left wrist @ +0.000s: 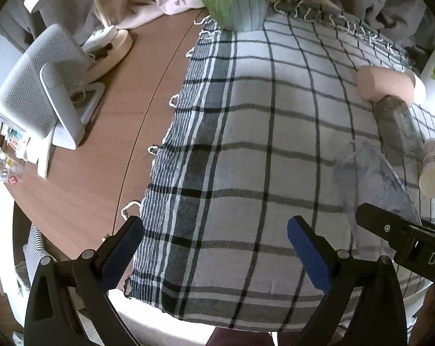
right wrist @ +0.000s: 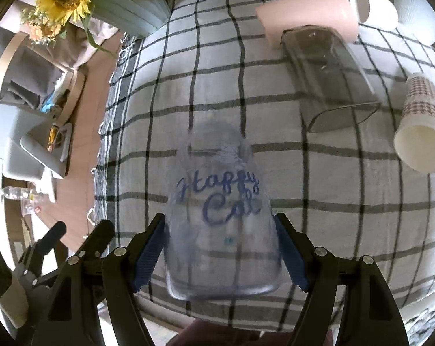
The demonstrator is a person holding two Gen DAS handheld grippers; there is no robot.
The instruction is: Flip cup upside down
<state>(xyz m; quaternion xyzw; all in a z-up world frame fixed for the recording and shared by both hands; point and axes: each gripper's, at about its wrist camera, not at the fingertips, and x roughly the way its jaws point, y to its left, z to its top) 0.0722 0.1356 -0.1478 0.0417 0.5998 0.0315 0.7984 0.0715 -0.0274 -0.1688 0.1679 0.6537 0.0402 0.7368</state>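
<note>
- Right wrist view: the right gripper (right wrist: 220,252) has its blue pads pressed on both sides of the clear cup (right wrist: 220,225), near the closed end; gripping there leaves the rim free for setting down.
- Cup sits over the cloth's (right wrist: 275,86) near edge, mid-turn I judge, blurred, so whether it touches the cloth I cannot tell.
- Left gripper (left wrist: 214,256) hangs wide open and empty at the cloth's near left corner, out of the way.
- Other cups lie tipped along the right edge: pink cup (right wrist: 306,18), grey glass (right wrist: 330,83), paper cup (right wrist: 422,129).
</note>
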